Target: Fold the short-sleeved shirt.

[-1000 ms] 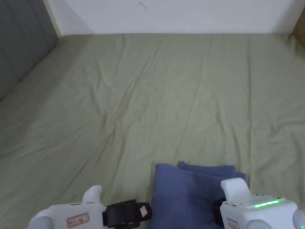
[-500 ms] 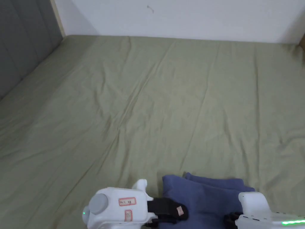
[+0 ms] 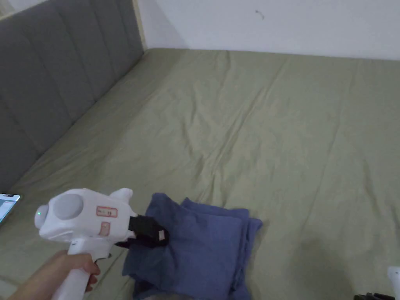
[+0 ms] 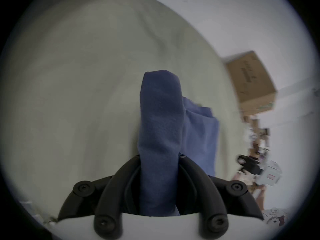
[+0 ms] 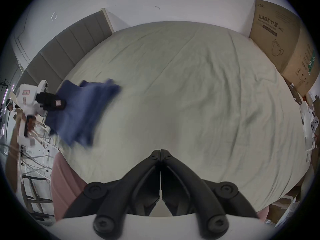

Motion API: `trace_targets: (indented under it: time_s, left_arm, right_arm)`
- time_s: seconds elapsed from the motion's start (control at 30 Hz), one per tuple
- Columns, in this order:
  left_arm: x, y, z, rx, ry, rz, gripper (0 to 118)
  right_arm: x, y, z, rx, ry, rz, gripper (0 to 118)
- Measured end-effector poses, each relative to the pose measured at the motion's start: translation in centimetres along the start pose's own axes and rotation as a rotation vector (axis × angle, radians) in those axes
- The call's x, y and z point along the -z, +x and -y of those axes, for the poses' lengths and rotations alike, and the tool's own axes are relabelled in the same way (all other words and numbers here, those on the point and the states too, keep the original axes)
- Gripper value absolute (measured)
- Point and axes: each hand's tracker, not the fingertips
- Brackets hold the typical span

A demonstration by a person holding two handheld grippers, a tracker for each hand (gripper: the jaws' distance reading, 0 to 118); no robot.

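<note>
The blue short-sleeved shirt (image 3: 199,246) is folded into a thick bundle at the near edge of the bed. My left gripper (image 3: 158,236) is shut on the bundle's left side; in the left gripper view a fold of blue shirt (image 4: 160,131) stands up between the two black jaws. In the right gripper view the shirt (image 5: 81,112) looks blurred and lifted, with the left gripper (image 5: 58,103) holding it. My right gripper (image 5: 160,152) is shut with nothing in it, over the bare sheet, well to the right of the shirt. A corner of its white body (image 3: 394,275) peeks in at the bottom right.
The bed has a wrinkled olive-green sheet (image 3: 254,129) and a grey padded headboard (image 3: 58,78) on the left, against a white wall. A phone (image 3: 6,205) lies at the bed's left edge. A large cardboard box (image 5: 284,41) stands by the far right corner.
The head camera has swung left. My left gripper has closed on the shirt's left side and lifted it. The right gripper has drawn back to the right, away from the shirt.
</note>
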Motion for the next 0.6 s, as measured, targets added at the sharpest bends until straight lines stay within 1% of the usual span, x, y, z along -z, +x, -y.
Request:
trace_targets:
  time_s: [0.07,0.1,0.17,0.23,0.27,0.3,0.33,0.37,0.4,0.43,0.47,0.5,0.53,0.57,0.6]
  left_arm:
    - [-2.5,-3.1,-2.7,0.019,-0.036,-0.173,22]
    - [-4.1,-4.4,-3.7,0.002,-0.014,-0.263,22]
    - [-6.1,-7.2,-5.9,0.072,0.024,-0.406,22]
    - [-6.5,-8.9,-7.4,0.091,-0.006,-0.588,22]
    - [-6.6,-8.6,-7.2,0.147,-0.019,-0.682,23]
    - [-6.4,-9.0,-7.6,0.190,-0.026,-0.764,35]
    - [-6.2,-9.2,-7.8,0.238,-0.022,-0.860,51]
    - [-5.9,-9.2,-7.7,0.271,-0.005,-0.913,69]
    - [-5.6,-10.0,-7.8,0.285,0.005,-0.924,94]
    - [-5.7,-9.9,-7.7,0.292,0.010,-0.923,106]
    - [-6.0,-9.7,-7.4,0.266,0.024,-0.862,107]
    - [-6.2,-9.5,-7.1,0.231,0.066,-0.793,105]
    - [-6.3,-9.2,-6.8,0.204,0.079,-0.773,105]
    - [-6.4,-8.6,-6.5,0.186,0.087,-0.770,98]
    - [-6.7,-7.7,-6.0,0.184,0.098,-0.762,63]
  right_arm:
    - [0.4,-0.7,-0.1,-0.033,-0.034,0.024,0]
    - [0.2,-1.2,-0.1,-0.074,-0.040,0.048,0]
    - [-0.1,-2.0,0.0,-0.147,-0.005,0.079,0]
    - [-0.1,-2.9,-0.3,-0.137,-0.020,0.085,0]
    - [0.1,-2.8,-0.5,-0.132,-0.022,0.078,0]
    - [0.4,-2.8,-0.6,-0.120,-0.026,0.060,0]
    - [0.9,-2.4,-0.8,-0.106,-0.034,0.049,0]
    - [1.2,-2.3,-0.9,-0.090,-0.038,0.040,0]
    - [1.4,-2.3,-1.0,-0.086,-0.039,0.036,0]
    - [1.4,-2.4,-1.0,-0.085,-0.042,0.037,0]
    - [1.1,-2.9,-1.2,-0.087,-0.041,0.037,0]
    - [1.1,-2.9,-1.2,-0.092,-0.040,0.037,0]
    - [1.1,-3.0,-1.2,-0.094,-0.042,0.038,0]
    - [1.0,-3.0,-1.1,-0.094,-0.042,0.035,0]
    - [0.9,-2.9,-1.0,-0.089,-0.043,0.034,0]
